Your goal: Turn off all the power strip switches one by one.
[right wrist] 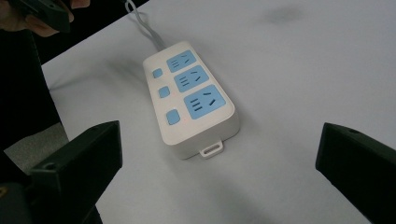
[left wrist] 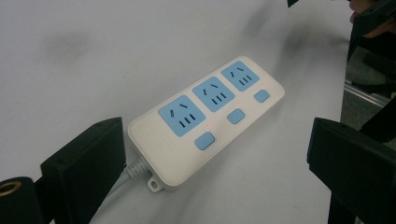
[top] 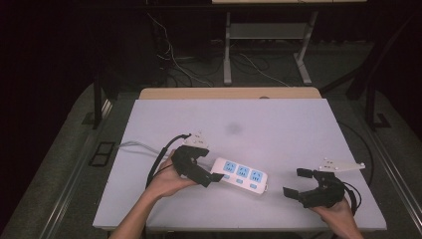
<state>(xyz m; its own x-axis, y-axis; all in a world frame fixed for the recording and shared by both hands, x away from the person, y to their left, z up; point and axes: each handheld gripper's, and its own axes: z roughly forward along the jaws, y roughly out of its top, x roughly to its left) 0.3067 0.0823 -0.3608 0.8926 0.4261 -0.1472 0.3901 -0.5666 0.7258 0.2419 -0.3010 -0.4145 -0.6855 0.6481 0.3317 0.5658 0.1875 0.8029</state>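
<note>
Lying flat on the white counter (top: 278,119), the power strip (top: 240,175) sits between my grippers. Left gripper (top: 208,172) jaws open at its cord end; right gripper (top: 294,182) open, apart. Left gripper view shows the cord (left wrist: 122,178).

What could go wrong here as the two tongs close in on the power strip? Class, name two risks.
1. The left tongs are open at the cable end of the power strip; a jaw might pinch the cable instead of the body.
2. The strip's smooth, rounded casing lies flat on the table, so the open right tongs could slip and push it away.
</note>
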